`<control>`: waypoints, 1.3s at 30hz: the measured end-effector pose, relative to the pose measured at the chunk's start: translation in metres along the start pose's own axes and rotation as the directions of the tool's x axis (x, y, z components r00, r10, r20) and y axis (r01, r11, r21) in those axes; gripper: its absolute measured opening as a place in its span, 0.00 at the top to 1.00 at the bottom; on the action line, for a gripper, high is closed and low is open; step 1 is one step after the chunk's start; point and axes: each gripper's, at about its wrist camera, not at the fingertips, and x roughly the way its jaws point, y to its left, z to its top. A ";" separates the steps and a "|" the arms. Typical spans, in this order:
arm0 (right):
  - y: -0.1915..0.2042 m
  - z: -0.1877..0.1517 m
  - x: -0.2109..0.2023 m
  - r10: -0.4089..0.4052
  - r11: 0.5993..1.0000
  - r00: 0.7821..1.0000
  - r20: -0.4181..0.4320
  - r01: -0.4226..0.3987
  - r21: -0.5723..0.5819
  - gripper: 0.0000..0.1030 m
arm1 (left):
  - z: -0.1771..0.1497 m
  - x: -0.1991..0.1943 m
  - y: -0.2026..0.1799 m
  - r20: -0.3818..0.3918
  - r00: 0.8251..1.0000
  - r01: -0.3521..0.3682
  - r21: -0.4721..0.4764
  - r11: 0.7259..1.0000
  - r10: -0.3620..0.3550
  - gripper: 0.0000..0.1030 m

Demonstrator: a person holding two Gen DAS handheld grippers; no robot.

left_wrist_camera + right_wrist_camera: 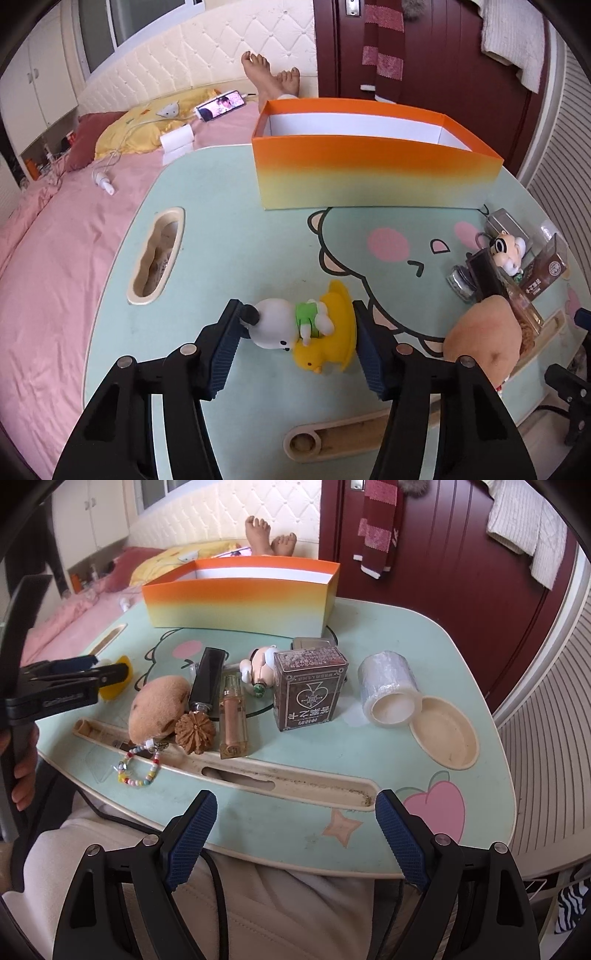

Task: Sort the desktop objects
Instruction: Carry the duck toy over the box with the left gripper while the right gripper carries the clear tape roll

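Note:
A white dog figure on a yellow duck (pixel 303 328) lies on the mint lap table (pixel 221 258). My left gripper (pixel 295 321) straddles the toy, one pad at each end; the jaws touch or nearly touch it. The orange-to-yellow box (pixel 369 173) stands open at the table's far side, also in the right wrist view (pixel 240 602). My right gripper (pixel 295 834) is open and empty at the table's near edge. The left gripper shows from the side in the right wrist view (pixel 74 679).
On the table lie a brown plush (pixel 159 709), a walnut charm (pixel 194 734), a black case (pixel 208 675), a lip gloss tube (pixel 232 716), a small figure (pixel 258 668), a card box (pixel 310 686) and a tape roll (pixel 389 686). A pink bed (pixel 55 240) lies left.

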 end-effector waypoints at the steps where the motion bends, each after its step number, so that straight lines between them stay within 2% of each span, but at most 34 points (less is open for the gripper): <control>1: 0.000 0.000 0.000 0.003 1.000 1.000 -0.001 -0.003 0.003 0.15 | -0.001 -0.001 -0.001 0.005 1.000 -0.007 0.009 1.000 0.007 0.43; 6: -0.002 0.000 0.001 0.014 1.000 1.000 -0.004 -0.014 0.012 0.15 | -0.003 -0.002 -0.003 0.023 1.000 -0.015 0.013 1.000 0.015 0.43; 14: -0.045 0.012 -0.006 0.033 0.990 0.995 0.095 -0.045 0.134 0.15 | -0.007 0.000 -0.005 0.038 0.999 -0.038 0.029 0.999 0.037 0.42; 16: -0.065 0.016 -0.014 -0.001 0.983 0.980 0.199 -0.035 0.179 0.15 | -0.009 -0.001 -0.006 0.049 0.998 -0.045 0.032 0.998 0.043 0.41; 17: -0.072 0.020 -0.013 -0.007 0.982 0.977 0.212 -0.034 0.186 0.15 | -0.009 -0.001 -0.006 0.052 0.998 -0.046 0.032 0.998 0.044 0.41; 25: -0.112 0.050 0.016 0.010 0.983 0.990 0.139 -0.035 0.181 0.16 | -0.012 -0.003 -0.004 0.067 0.997 -0.045 0.030 0.999 0.043 0.41; 29: -0.103 0.060 0.033 0.038 0.986 0.993 0.115 -0.056 0.158 0.21 | -0.012 -0.002 -0.003 0.068 0.997 -0.043 0.029 0.999 0.041 0.41; 30: -0.103 0.061 0.040 0.038 0.985 0.995 0.095 -0.053 0.163 0.26 | -0.012 -0.003 -0.003 0.067 0.997 -0.043 0.030 0.999 0.041 0.41; 31: -0.104 0.060 0.046 0.050 0.983 0.996 0.073 -0.062 0.174 0.32 | -0.012 -0.003 -0.003 0.067 0.997 -0.043 0.030 0.999 0.040 0.41; 32: -0.106 0.057 0.054 0.067 0.979 0.996 0.050 -0.075 0.188 0.53 | -0.012 -0.003 -0.003 0.068 0.997 -0.042 0.030 0.999 0.040 0.41; 33: -0.108 0.055 0.061 0.084 0.975 0.996 0.028 -0.088 0.202 0.57 | -0.012 -0.003 -0.003 0.069 0.997 -0.042 0.030 0.999 0.040 0.41; 36: -0.113 0.048 0.062 0.123 0.965 0.991 0.055 -0.133 0.224 0.58 | -0.011 -0.004 -0.002 0.069 0.997 -0.031 0.022 0.999 0.029 0.42; 39: -0.117 0.045 0.057 0.118 0.964 0.990 0.073 -0.131 0.230 0.58 | -0.009 -0.006 0.003 0.062 0.998 0.008 0.003 1.000 -0.008 0.42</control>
